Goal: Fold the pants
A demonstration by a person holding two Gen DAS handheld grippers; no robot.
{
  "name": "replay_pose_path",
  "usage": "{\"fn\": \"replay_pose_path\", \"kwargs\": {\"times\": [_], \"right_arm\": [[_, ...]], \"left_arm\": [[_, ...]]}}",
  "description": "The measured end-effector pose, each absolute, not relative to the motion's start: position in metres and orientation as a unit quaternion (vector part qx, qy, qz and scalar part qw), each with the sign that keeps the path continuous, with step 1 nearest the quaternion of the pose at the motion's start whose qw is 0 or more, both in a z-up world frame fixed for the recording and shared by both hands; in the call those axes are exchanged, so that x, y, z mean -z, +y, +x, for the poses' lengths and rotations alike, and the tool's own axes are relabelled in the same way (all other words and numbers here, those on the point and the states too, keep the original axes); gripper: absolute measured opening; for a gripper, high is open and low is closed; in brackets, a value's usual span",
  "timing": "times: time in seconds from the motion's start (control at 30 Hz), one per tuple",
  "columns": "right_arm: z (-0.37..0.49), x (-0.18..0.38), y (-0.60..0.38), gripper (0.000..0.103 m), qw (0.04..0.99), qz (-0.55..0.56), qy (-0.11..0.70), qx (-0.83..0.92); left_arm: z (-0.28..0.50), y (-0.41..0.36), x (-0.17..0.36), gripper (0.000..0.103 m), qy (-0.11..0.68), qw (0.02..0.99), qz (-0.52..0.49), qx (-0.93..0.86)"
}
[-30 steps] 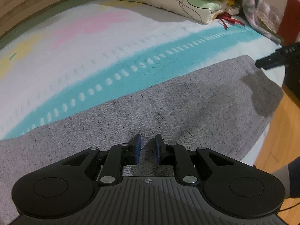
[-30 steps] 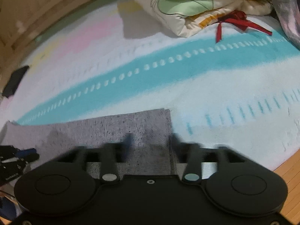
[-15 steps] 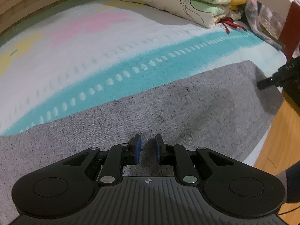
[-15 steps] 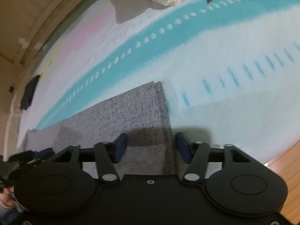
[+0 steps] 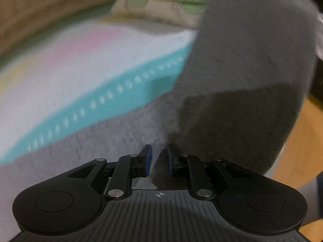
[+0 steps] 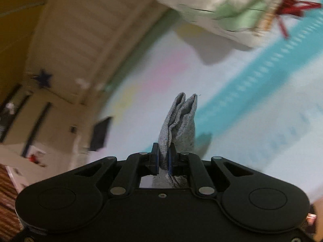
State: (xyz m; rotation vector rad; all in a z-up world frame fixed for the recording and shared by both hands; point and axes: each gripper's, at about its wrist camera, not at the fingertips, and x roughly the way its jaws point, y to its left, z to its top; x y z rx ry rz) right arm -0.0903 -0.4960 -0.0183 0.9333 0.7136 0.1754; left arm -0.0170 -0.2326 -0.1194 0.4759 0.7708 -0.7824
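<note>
Both fingers (image 6: pixel 155 157) against bunched pants (image 6: pixel 179 121)

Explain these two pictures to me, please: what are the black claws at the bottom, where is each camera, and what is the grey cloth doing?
No robot here: a person holds a two-finger gripper in each hand, and each carries a wide-angle camera looking along its fingers. One picture looks out from the left gripper, the other from the right gripper. Both are over a bed with a pastel striped cover; a folded quilt lies at its far end. The grey cloth is the pants. The right gripper's jaws are closing on a bunched end of them. In the left view, the pants rise up as a big flap. The left jaws stand narrow, with grey cloth between them; a firm grip is unclear.
</note>
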Motion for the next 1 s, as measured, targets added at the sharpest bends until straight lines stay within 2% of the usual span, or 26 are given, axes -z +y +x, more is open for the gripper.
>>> {"fn": "replay_pose_path", "kwargs": {"times": [0.07, 0.17, 0.43, 0.7, 0.9, 0.93, 1.0], "right_arm": [[-0.081, 0.005, -0.48, 0.017, 0.832, 0.435, 0.328, -0.108], [-0.065, -0.014, -0.448, 0.017, 0.835, 0.418, 0.326, -0.148], [-0.004, -0.033, -0.338, 0.017, 0.826, 0.366, 0.357, -0.238], [0.043, 0.009, -0.219, 0.017, 0.796, 0.294, 0.454, -0.272], [0.056, 0.05, -0.152, 0.019, 0.786, 0.214, 0.517, -0.261], [0.056, 0.054, -0.143, 0.023, 0.787, 0.199, 0.522, -0.261], [0.056, 0.061, -0.131, 0.024, 0.787, 0.187, 0.526, -0.264]], "left_arm": [[-0.012, -0.229, 0.114, 0.016, 0.374, 0.822, 0.207, 0.377], [0.009, -0.203, 0.098, 0.016, 0.414, 0.824, 0.121, 0.368], [0.067, -0.08, 0.057, 0.016, 0.406, 0.89, 0.018, 0.206], [0.089, 0.029, 0.051, 0.016, 0.417, 0.903, -0.078, 0.064], [0.096, 0.062, 0.046, 0.016, 0.418, 0.902, -0.095, 0.052], [0.096, 0.063, 0.045, 0.016, 0.417, 0.903, -0.094, 0.055], [0.091, 0.063, 0.044, 0.016, 0.413, 0.904, -0.093, 0.065]]}}
